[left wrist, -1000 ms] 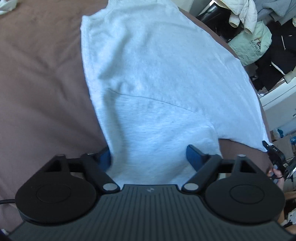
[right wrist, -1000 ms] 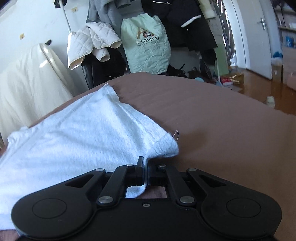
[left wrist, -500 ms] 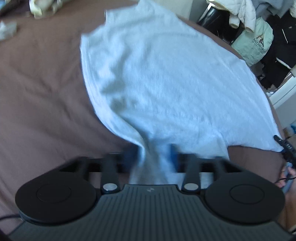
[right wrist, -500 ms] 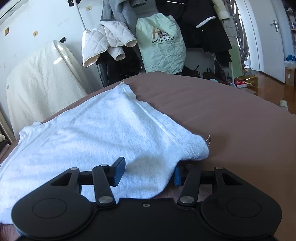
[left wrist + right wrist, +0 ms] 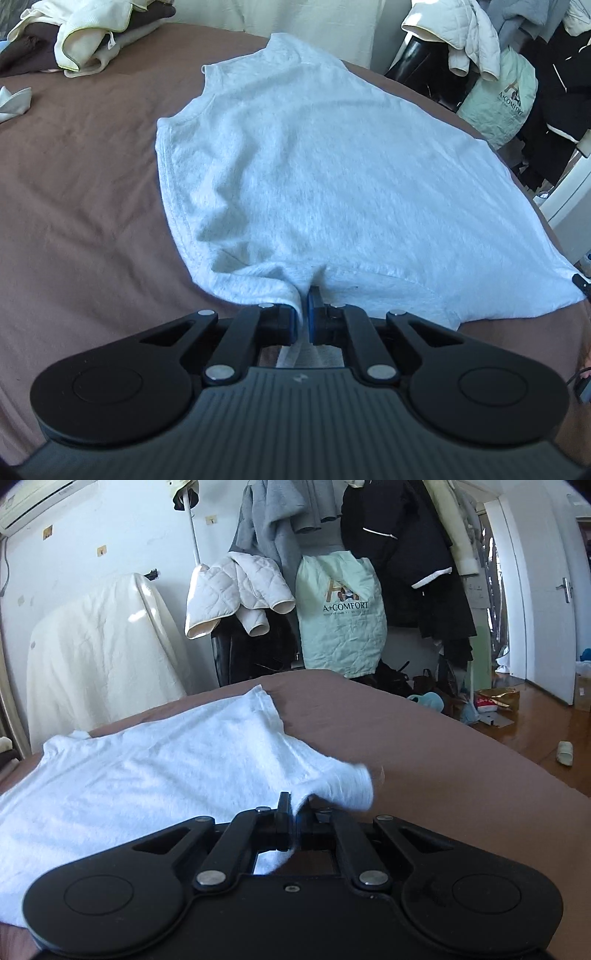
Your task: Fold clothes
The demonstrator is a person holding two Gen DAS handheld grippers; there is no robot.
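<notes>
lying flat on the brown fabric bed cover [image 5: 74, 206], the pale grey knit t-shirt [image 5: 314, 177] is unfolded; every fold remains. left gripper [image 5: 303, 317] and right gripper [image 5: 293, 821], jaws just closed, each pinch its near edge.

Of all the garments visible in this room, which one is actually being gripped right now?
The white T-shirt spread flat on the brown bed. Both the left gripper and the right gripper are pinched on its near edge; the other clothes sit piled or hang untouched.
</notes>
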